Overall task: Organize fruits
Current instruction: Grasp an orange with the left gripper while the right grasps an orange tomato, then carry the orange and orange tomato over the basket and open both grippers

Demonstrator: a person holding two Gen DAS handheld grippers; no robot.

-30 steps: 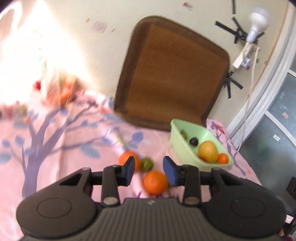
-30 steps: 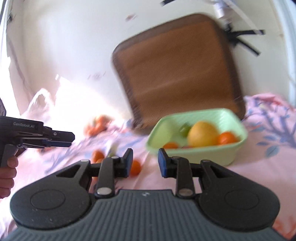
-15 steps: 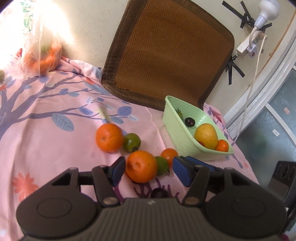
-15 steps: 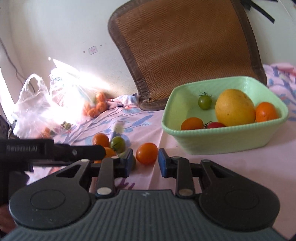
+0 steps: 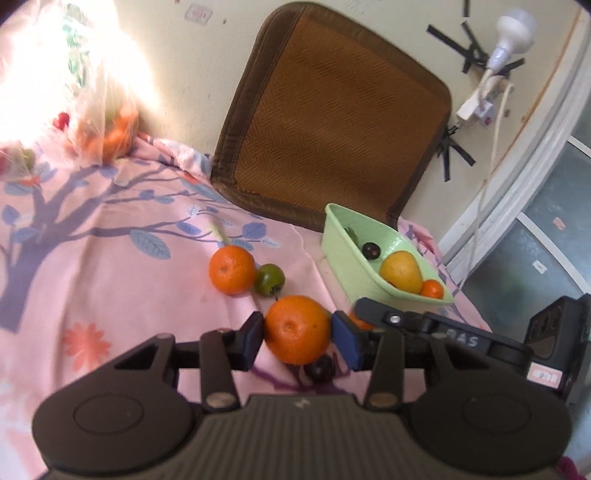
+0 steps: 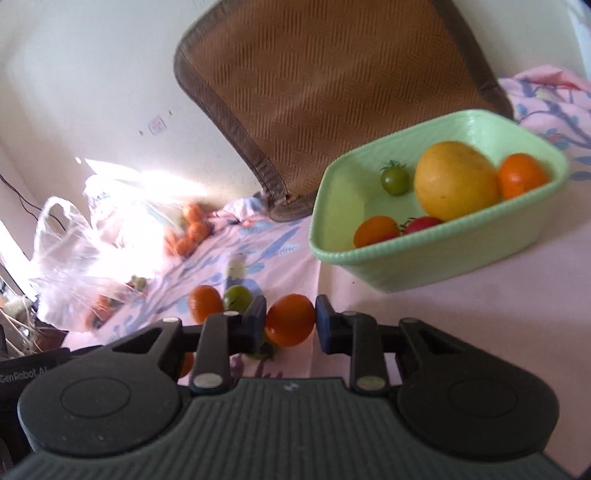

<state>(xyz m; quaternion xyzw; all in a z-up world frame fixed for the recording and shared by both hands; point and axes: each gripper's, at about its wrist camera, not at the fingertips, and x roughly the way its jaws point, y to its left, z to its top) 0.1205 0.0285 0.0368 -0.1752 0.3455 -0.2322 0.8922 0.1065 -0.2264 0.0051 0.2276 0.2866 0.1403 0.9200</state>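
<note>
My left gripper (image 5: pixel 297 334) is closing its jaws on a big orange (image 5: pixel 297 328) on the pink cloth, and both blue pads touch its sides. A dark small fruit (image 5: pixel 320 369) lies just under it. Another orange (image 5: pixel 232 269) and a green tomato (image 5: pixel 269 279) sit further back. My right gripper (image 6: pixel 290 325) is shut. An orange tomato (image 6: pixel 290 319) shows in its narrow gap, and I cannot tell whether they touch. The green bowl (image 6: pixel 443 258) at the right holds a yellow fruit (image 6: pixel 456 181), a small orange (image 6: pixel 522 175) and tomatoes.
A brown woven cushion (image 5: pixel 332 122) leans on the wall behind the bowl. Plastic bags of fruit (image 6: pixel 74 266) stand at the back left. A lamp and cord (image 5: pixel 513 26) hang on the right wall. The table edge drops off past the bowl (image 5: pixel 340 243).
The left gripper opened wide, dropped over the front orange and closed against it. The right gripper rolled and came up to the orange tomato, its jaws unchanged.
</note>
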